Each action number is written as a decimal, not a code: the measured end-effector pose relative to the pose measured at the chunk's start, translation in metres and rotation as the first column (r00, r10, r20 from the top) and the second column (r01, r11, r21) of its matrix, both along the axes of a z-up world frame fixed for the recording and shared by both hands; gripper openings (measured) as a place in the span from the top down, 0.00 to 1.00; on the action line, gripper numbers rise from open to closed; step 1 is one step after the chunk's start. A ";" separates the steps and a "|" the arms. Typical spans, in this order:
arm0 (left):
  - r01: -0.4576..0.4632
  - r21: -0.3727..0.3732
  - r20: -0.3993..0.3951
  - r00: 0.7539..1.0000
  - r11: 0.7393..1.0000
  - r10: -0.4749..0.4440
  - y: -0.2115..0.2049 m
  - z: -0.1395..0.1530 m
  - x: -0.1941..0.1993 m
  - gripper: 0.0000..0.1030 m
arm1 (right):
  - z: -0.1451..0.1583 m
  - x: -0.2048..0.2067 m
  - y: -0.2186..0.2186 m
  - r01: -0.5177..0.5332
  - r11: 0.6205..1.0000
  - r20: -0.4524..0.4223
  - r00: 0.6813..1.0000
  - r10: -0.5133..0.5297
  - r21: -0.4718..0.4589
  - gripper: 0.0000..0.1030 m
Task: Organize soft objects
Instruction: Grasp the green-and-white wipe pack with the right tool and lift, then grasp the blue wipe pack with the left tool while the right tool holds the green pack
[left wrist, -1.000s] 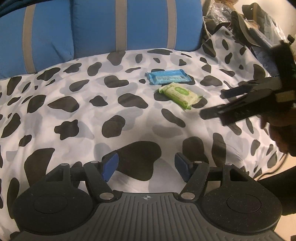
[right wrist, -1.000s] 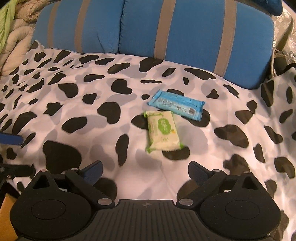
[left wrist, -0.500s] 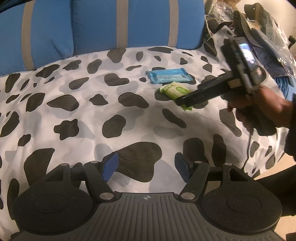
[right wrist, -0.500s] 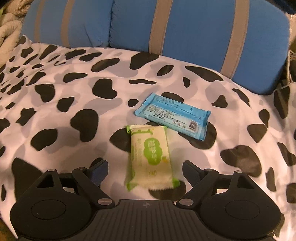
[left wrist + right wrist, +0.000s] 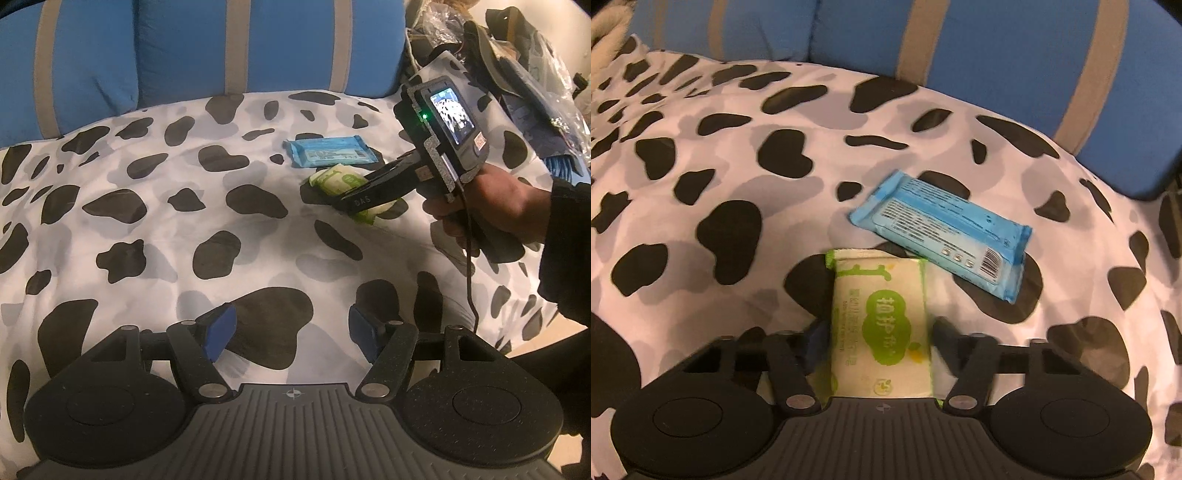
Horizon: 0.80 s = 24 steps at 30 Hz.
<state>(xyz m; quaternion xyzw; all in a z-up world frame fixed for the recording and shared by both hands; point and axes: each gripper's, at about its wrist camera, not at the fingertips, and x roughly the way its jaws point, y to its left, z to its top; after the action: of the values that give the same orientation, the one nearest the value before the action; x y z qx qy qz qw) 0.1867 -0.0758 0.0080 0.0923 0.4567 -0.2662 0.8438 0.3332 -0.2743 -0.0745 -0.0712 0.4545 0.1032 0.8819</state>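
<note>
Two soft packs on a cow-print bedspread (image 5: 155, 236), black and grey blotches on white, spread over a bed. Landmark: the blue wipes pack (image 5: 942, 232), lying flat with its printed back and barcode upward, in front of the blue cushions with tan stripes (image 5: 1015, 62). Just in front of that blue pack, with one far corner touching or tucked just under its near edge: the green-and-cream wipes pack (image 5: 882, 325), flat on the bedspread, long axis running away from the right wrist camera.

Right gripper (image 5: 877, 341) straddling the green-and-cream pack on its two long sides, jaws closing at this moment, pack between them. Blue pads blurred; the left one right at the pack's edge, firm contact not clear. Seen from the left wrist view, right gripper (image 5: 356, 188) angled down onto the same pack (image 5: 338, 181), just nearer than the blue pack (image 5: 330, 151), with a hand (image 5: 491, 203) on its handle and a dark sleeve (image 5: 565, 251) behind.

Left gripper (image 5: 293, 330) well in front of the blue pack, over bare bedspread, jaws parted about halfway, nothing between the blue pads (image 5: 221, 328).

Beyond the blue pack to the right: a heap of bags and plastic (image 5: 517, 55), details unclear.
</note>
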 end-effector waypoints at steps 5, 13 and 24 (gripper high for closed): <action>0.003 0.005 -0.002 1.000 1.000 -0.003 -0.004 -0.002 0.000 0.36 | 0.004 -0.006 -0.002 0.000 1.000 0.007 1.000 0.000 0.020 0.51; 0.012 -0.001 0.016 1.000 1.000 -0.012 -0.012 -0.004 0.000 0.36 | 0.030 -0.038 -0.010 -0.001 1.000 0.026 1.000 0.000 0.024 0.51; 0.033 0.021 0.083 0.996 0.999 -0.035 -0.031 -0.008 -0.003 0.36 | 0.065 -0.097 -0.037 0.070 0.996 0.019 0.997 -0.071 0.064 0.51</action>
<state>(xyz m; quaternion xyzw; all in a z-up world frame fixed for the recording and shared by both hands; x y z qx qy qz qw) 0.1837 -0.1064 -0.0002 0.1196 0.4221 -0.2719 0.8565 0.2362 -0.3114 -0.0092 -0.0283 0.4440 0.0857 0.8915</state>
